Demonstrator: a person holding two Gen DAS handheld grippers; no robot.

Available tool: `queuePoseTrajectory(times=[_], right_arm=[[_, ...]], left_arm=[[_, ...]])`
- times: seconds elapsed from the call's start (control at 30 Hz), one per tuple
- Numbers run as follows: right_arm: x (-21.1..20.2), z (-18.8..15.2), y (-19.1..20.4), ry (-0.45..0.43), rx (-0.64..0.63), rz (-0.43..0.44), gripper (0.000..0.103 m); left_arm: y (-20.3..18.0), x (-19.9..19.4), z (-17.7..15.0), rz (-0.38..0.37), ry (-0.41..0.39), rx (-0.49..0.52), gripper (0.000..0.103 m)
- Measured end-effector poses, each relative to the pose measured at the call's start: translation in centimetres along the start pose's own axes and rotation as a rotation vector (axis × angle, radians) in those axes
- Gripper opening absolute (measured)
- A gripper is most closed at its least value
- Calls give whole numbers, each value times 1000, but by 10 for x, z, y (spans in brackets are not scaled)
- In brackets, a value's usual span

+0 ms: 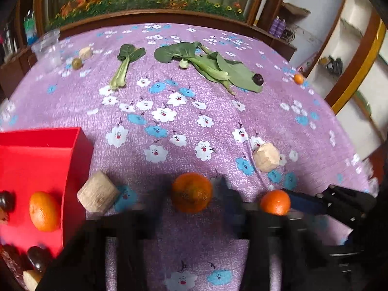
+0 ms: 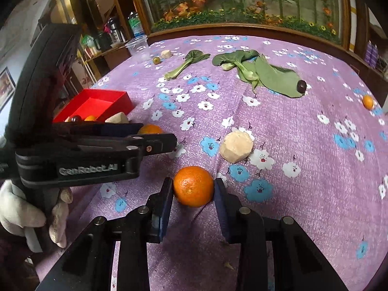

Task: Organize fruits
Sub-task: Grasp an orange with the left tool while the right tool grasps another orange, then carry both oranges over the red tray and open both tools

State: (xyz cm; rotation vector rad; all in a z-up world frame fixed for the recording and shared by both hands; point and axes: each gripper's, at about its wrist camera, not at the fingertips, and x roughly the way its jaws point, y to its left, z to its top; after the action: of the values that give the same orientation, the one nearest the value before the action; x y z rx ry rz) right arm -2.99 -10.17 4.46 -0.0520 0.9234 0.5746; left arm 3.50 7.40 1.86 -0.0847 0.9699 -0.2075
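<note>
In the left wrist view, my left gripper (image 1: 191, 194) has its blurred fingers on either side of an orange (image 1: 191, 192) on the purple floral cloth; its jaws look closed on it. In the right wrist view, my right gripper (image 2: 193, 189) is shut on a second orange (image 2: 193, 185), pads touching both sides. That orange and gripper also show in the left wrist view (image 1: 275, 202). A red box (image 1: 36, 169) at the left holds an orange (image 1: 44, 211) and dark fruits (image 1: 36, 258). A small orange (image 2: 367, 101) and a dark plum (image 2: 301, 86) lie far right.
Pale peeled chunks (image 2: 235, 146) (image 1: 98, 195) lie on the cloth near the grippers. Bok choy leaves (image 2: 257, 70) (image 2: 184, 64) lie toward the far side. A clear plastic cup (image 2: 138, 47), a green fruit (image 2: 156, 60) and another pale chunk (image 2: 166, 53) stand at the far left.
</note>
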Motion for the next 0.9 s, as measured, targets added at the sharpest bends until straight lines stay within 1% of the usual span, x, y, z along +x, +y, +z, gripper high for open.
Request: queuePoseTrajectory(times=[0.07,0.13,0.3,0.5,0.63,0.7,0.83,0.9], right_arm=[[-1,0,2,-1,-2,-2,37],[-2,-1,4,-4,-5,-5,37],[-10,-4,6,-21,6,-6,37],[-37,-10,5,-68,41,-4,37],[-52,-9,11,-93,43,-4,37],[-58,-9,19,-106,32,3,37],[-66,-8,42,-130,7,25,37],[-68,-7,52,-142,6,42,37]], left_arm=[[-2,-2,-3,-4,-7,9,31],[-3,-6,-7,7,-14,14,30],[-3,-26,-16,-13,-43,-17,30],[6,-74,-33,-65,-122,-96,31],[27,-109,-51,-88,-185,-191,31],[41,-127,-59,-79,-223,-236,31],[76,-161,-74,-14,-298,-323,31],[87,-172,-79,11,-325,-351,31]])
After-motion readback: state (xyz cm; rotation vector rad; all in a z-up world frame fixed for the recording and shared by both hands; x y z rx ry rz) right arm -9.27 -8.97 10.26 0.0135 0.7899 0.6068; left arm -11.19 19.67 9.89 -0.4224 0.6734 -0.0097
